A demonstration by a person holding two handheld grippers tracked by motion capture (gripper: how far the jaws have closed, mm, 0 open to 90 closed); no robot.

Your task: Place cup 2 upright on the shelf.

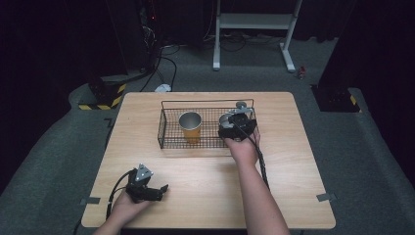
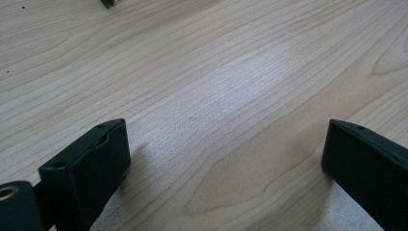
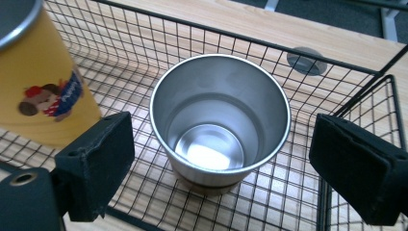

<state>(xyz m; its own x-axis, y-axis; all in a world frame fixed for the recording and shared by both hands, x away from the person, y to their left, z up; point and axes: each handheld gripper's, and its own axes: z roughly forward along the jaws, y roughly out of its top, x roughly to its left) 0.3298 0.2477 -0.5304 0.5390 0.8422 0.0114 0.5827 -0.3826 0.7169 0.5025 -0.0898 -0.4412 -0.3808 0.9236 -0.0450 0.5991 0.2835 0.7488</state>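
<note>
Nearest me, my left gripper (image 1: 155, 190) rests low on the table (image 1: 205, 196), close to its front edge. In the left gripper view its matt black, blocky jaws stand wide apart with nothing between them but smooth pale wood grain under a soft sheen. The surface around it is bare board, with open room toward the middle and the right.

Farther out, my right gripper (image 3: 219, 178) sits over the right end of the wire basket (image 1: 169, 139). Its jaws are released, spread to either side of the steel cup (image 3: 220, 120) and, as far as I can see, not touching it. The cup is round, brushed metal, tapering to a bright flat base, upright on the basket floor in the right end.

The basket is thin black wire in a square grid, rectangular, with low walls and a plain top rail. The right-hand jaw lies near the basket's corner wires, so room on that side is tight.

The yellow cup (image 1: 190, 128) stands upright in the same basket, left of the steel cup and apart from it. It has a smooth wall with a cartoon print and a metal rim.

Beyond the basket, a grey round disc (image 3: 306, 60) lies flat on the table near the far edge.
</note>
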